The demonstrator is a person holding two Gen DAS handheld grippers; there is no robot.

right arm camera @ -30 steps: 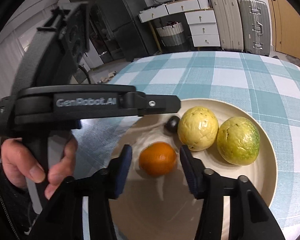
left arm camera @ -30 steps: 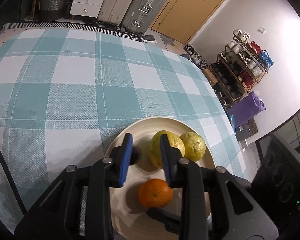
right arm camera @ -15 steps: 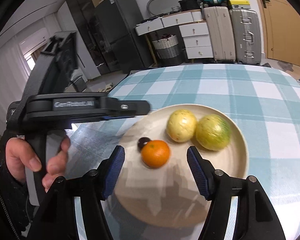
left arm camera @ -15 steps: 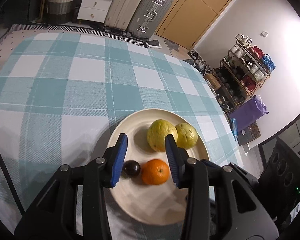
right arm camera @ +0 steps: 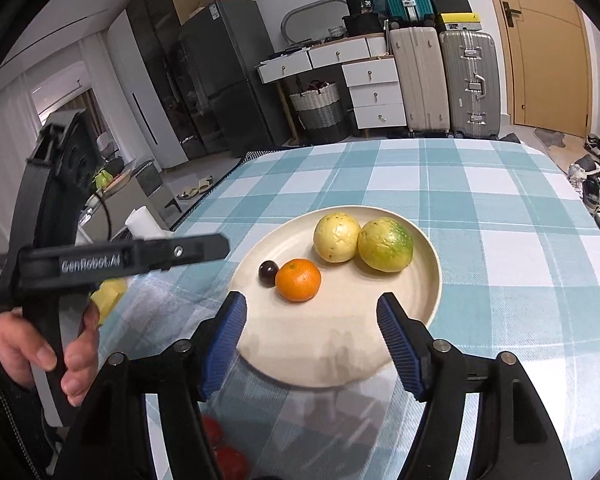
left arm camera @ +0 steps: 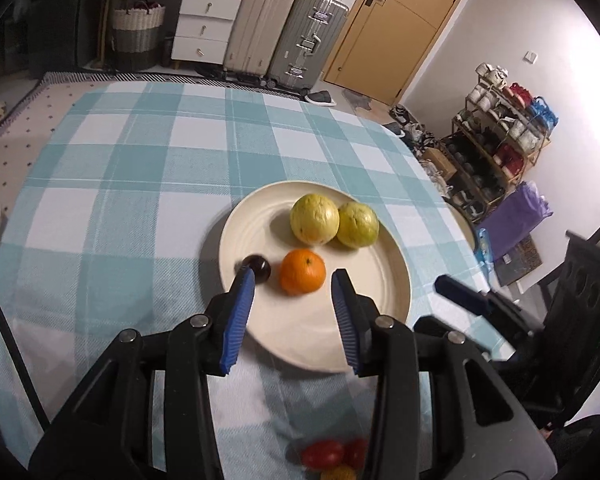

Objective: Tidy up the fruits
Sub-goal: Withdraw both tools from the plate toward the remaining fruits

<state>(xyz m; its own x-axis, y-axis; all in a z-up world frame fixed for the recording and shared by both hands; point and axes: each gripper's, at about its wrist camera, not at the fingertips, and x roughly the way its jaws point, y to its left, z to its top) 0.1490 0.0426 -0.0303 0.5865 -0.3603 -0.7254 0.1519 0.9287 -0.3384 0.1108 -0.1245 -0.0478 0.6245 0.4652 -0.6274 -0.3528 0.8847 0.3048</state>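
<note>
Round surface (left arm camera: 148, 184) draped in a teal-and-white checked cloth. Cream plate (left arm camera: 388, 264) set toward the near right side of it. On the plate: an orange (left arm camera: 302, 271) near the middle, a small dark round fruit (left arm camera: 260, 266) just to its left and nearly touching, two yellow-green round fruits (left arm camera: 315, 219) pressed side by side behind. Red cherry tomatoes (left arm camera: 324, 453) and something yellow lying on the cloth at the near edge, partly hidden beneath the gripper body.

Left gripper (left arm camera: 294, 312) hovering above the plate's near rim, blue-padded jaws opening, a moderate gap, nothing between them and nothing held. Right gripper (right arm camera: 312, 338) likewise above the near rim, jaws opening and set wider, also holding nothing; fruit lying beyond the tips. In the right wrist view, a bare hand (right arm camera: 40, 354) wrapped around the handle of the other black gripper at the left.

Beyond the surface: white chests of drawers (left arm camera: 204, 26), a woven basket (left arm camera: 134, 28), three upright suitcases (left arm camera: 284, 36) against the wall, a wooden door (left arm camera: 396, 36), a crowded shoe rack (left arm camera: 496, 140), a purple bag (left arm camera: 516, 220), a dark refrigerator (right arm camera: 228, 76).
</note>
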